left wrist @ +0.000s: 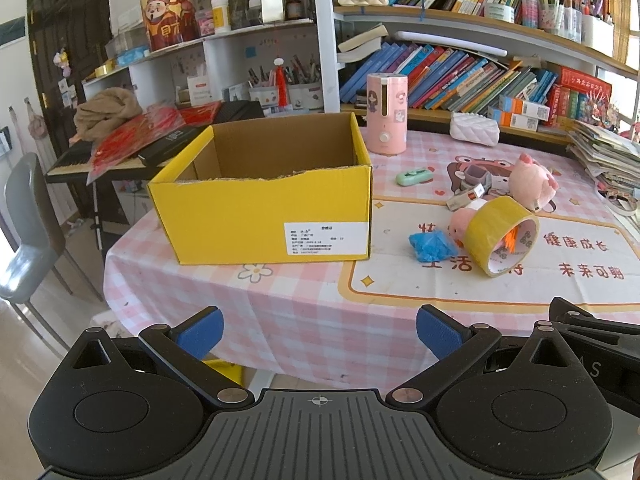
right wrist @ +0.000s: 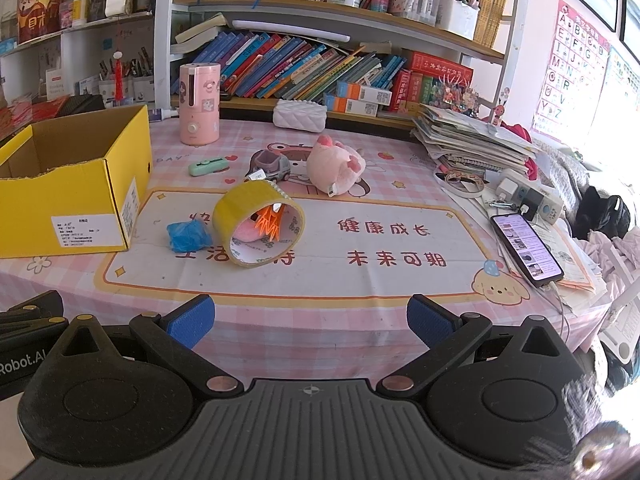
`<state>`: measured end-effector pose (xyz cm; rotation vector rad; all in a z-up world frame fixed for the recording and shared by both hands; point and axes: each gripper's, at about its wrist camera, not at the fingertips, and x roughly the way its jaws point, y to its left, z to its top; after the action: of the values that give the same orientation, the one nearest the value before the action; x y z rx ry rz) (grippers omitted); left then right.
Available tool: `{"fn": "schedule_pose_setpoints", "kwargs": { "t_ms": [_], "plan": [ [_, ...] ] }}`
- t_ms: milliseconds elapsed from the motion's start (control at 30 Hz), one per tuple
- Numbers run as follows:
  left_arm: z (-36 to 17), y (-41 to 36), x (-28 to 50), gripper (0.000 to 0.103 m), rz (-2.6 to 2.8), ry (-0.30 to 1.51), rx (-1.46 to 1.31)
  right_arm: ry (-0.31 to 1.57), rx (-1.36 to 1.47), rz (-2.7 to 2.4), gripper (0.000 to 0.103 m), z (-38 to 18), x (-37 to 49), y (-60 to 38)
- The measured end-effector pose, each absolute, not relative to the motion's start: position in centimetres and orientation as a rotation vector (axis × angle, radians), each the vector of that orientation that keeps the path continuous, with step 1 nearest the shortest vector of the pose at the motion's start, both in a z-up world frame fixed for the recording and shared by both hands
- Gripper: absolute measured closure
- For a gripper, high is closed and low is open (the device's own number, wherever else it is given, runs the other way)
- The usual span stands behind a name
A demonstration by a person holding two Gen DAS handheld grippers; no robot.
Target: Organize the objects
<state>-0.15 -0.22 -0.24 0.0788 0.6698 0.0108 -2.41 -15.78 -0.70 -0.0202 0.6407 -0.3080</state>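
Observation:
An open yellow cardboard box (left wrist: 264, 216) (right wrist: 76, 196) stands on the left of the pink checked table (left wrist: 304, 320) (right wrist: 360, 284), and I see nothing inside it. Right of it lie a crumpled blue wrapper (left wrist: 432, 245) (right wrist: 188, 236), a yellow tape roll (left wrist: 502, 236) (right wrist: 258, 228) on its side with a small pink and orange toy behind it, a pink plush (left wrist: 532, 180) (right wrist: 336, 168), a grey toy truck (right wrist: 272, 166) and a mint green cutter (left wrist: 414, 177) (right wrist: 208, 167). My left gripper (left wrist: 320, 332) and right gripper (right wrist: 310, 322) hover open at the table's near edge, holding nothing.
A pink humidifier (left wrist: 387, 114) (right wrist: 199, 104) and a white quilted pouch (left wrist: 474, 129) (right wrist: 300, 116) stand at the back. Bookshelves fill the wall behind. Stacked papers (right wrist: 472, 140), a phone (right wrist: 526, 248) and chargers crowd the right side. A grey chair (left wrist: 28, 236) and a keyboard sit left of the table.

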Motion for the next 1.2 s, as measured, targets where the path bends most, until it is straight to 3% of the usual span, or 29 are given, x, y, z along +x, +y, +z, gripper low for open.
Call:
{"fn": "schedule_pose_setpoints", "kwargs": {
  "t_ms": [1200],
  "plan": [
    [-0.7, -3.6, 5.8, 0.0, 0.053, 0.73, 0.056, 0.697, -0.032, -0.25, 0.0, -0.9, 4.4, -19.6]
  ]
}}
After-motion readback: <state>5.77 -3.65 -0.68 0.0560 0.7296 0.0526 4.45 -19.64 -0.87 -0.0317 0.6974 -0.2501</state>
